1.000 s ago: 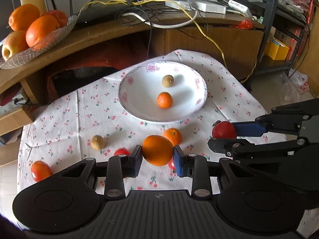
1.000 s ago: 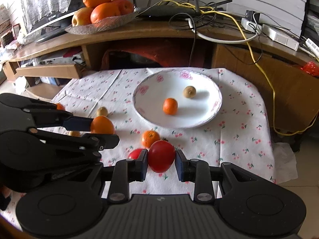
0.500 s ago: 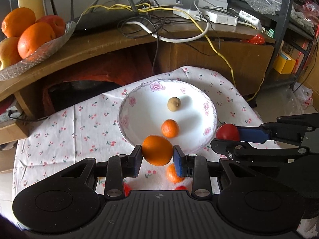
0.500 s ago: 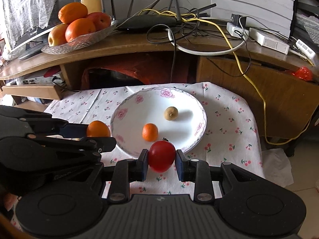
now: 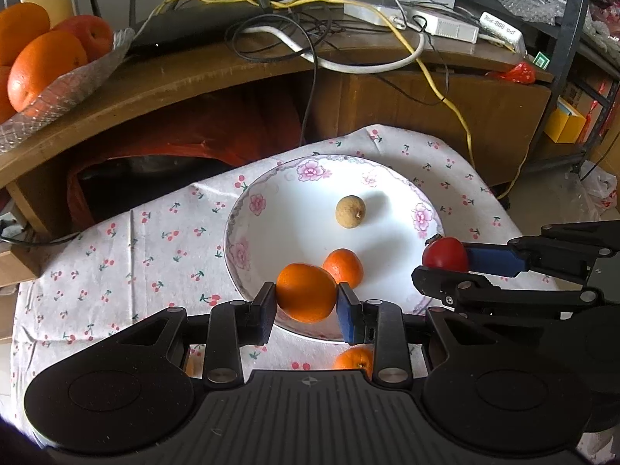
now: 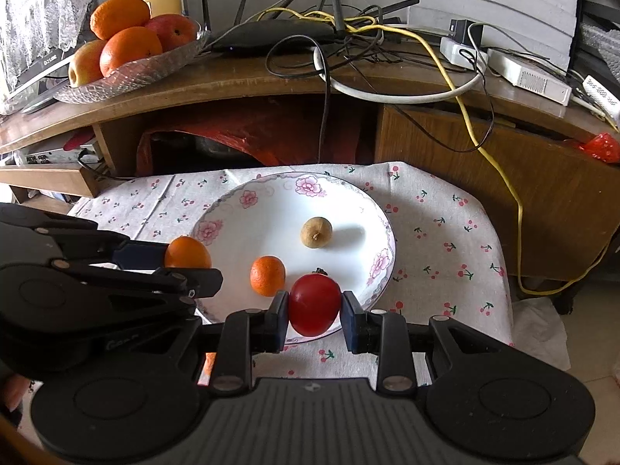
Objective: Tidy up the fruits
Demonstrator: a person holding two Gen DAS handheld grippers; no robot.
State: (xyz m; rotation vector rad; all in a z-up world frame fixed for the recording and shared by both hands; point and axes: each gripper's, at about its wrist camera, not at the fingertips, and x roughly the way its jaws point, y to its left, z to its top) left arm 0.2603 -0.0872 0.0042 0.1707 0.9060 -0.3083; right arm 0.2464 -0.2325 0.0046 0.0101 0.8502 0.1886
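2 fruits are being carried at once. An orange (image 5: 305, 292) is being pinched in the left claw (image 5: 306, 306) over the near left rim of the plate (image 6: 381, 232), and a red fruit (image 6: 314, 304) is being gripped in the right claw (image 6: 314, 316) over the near right rim. The plate's free centre is lying just ahead of both claws, about equally near, beside a small orange (image 6: 267, 275) and a brown fruit (image 6: 316, 232).

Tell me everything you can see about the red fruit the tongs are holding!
The red fruit is round, smooth and shiny, like a small tomato, with a tiny dark stem bit on top. The right tongs squeeze it from both sides, one finger on each side. It is held in the air above the near rim of the white flowered plate, not resting on it. A small orange lies on the plate just to its left, not touching it.
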